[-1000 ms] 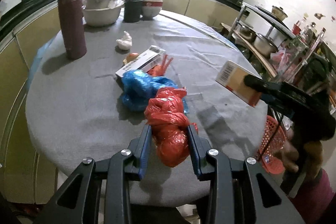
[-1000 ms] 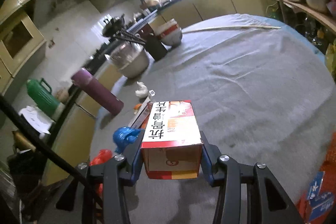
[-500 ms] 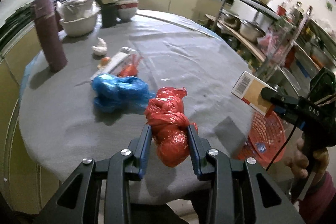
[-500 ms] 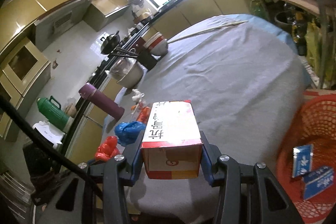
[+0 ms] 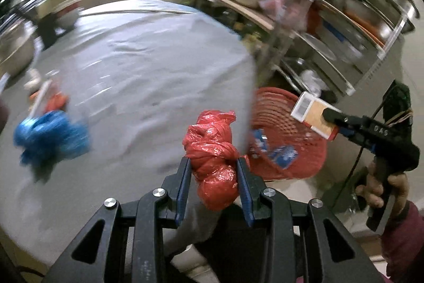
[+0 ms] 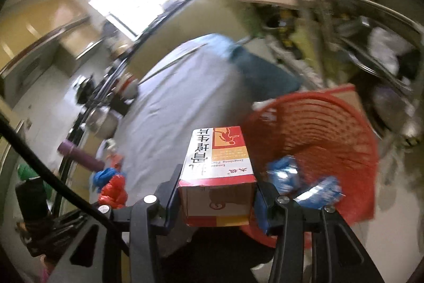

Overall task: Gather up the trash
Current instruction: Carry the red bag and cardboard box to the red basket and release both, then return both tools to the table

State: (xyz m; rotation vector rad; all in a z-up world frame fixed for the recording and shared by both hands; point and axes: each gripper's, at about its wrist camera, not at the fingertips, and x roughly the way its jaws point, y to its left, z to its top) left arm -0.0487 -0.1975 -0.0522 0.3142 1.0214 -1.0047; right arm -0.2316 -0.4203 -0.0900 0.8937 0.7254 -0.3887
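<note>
A kitchen with yellow cabinets, a bright window and metal shelving stacked with pots surrounds a round worktop covered in grey cloth. At its right edge, on the floor, stands a red plastic basket with blue wrappers lying inside. The left gripper is closed on a knotted red plastic bag, held at the worktop's rim just beside the basket. The right gripper is clamped on a red and white carton printed with Chinese characters, held beside the basket's near rim; in the left wrist view the carton is over the basket's right side, and the person's hand grips the tool's handle. A crumpled blue plastic bag lies on the worktop well to the left, with what may be a small orange scrap behind it, though blur makes this uncertain.
</note>
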